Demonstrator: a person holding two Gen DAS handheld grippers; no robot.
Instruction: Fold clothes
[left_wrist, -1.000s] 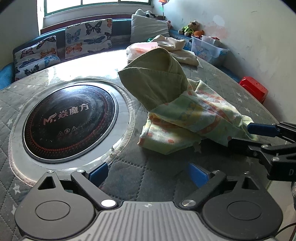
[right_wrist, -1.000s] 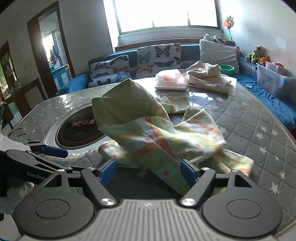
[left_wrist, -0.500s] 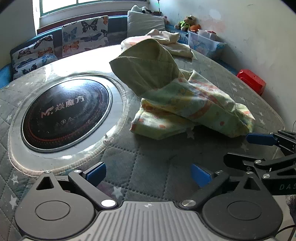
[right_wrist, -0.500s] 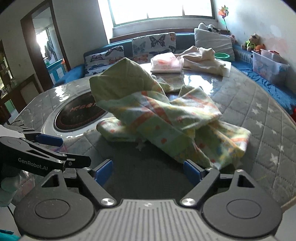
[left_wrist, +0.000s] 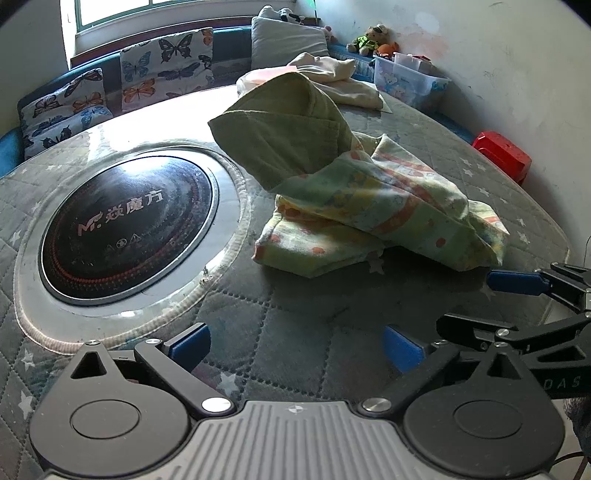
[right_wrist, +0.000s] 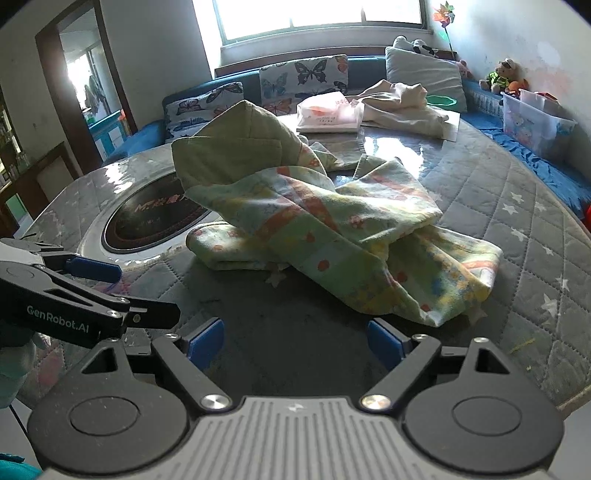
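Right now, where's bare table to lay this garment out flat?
Free: the quilted strip between the crumpled garment and both open grippers, left gripper and right gripper; also right of it toward the table edge. Crowded: far side, with beige clothes.

Home living room: cushioned sofa (right_wrist: 303, 79), toys (right_wrist: 504, 75)

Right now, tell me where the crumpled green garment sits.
In both views the green garment lies mid-table, just right of the round black cooktop, ahead of both open, empty grippers.

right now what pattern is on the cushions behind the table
Butterflies, in blue, orange and black on a white ground; the cushions show best in the right wrist view.
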